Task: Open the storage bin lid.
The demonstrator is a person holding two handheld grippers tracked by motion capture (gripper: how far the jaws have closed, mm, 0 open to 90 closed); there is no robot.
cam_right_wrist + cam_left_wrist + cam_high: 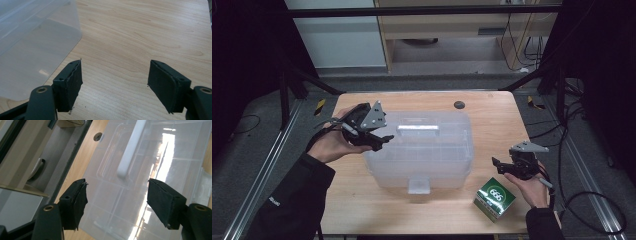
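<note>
From the high view, a clear plastic storage box with a closed lid (419,150) sits in the middle of the pale wooden table (492,112), its white carry handle (417,130) lying flat on top and its front latch (419,185) facing the person at 6 o'clock. The left gripper (382,141) hangs over the box's 9 o'clock edge, jaws spread and pinching nothing, angled in toward the lid, probably so it can come at the handle or steady that side. The right gripper (501,166) hovers low at the box's 4 o'clock, jaws likewise apart and empty, pointing at the box's right wall. Just beside it, at its 6 o'clock, stands a small green-and-white cardboard carton (494,199), untouched; it looks parked near the hand, perhaps as the thing meant to go into the box. A dark round cable hole (459,104) marks the table at 12 o'clock

In the left gripper view, the two black padded jaws stand wide, with the clear lid (140,182) below them and the white handle (130,150) running up toward 12 o'clock, between the jaws but well ahead of them. Nothing touches the pads (80,200)

In the right gripper view, the jaws are parted over bare wood (140,32), holding nothing; the box's rounded corner (37,50) shows at 10 o'clock, just beside the left pad (73,82) yet apart from it. I judge this hand is waiting while the other lines up
</note>
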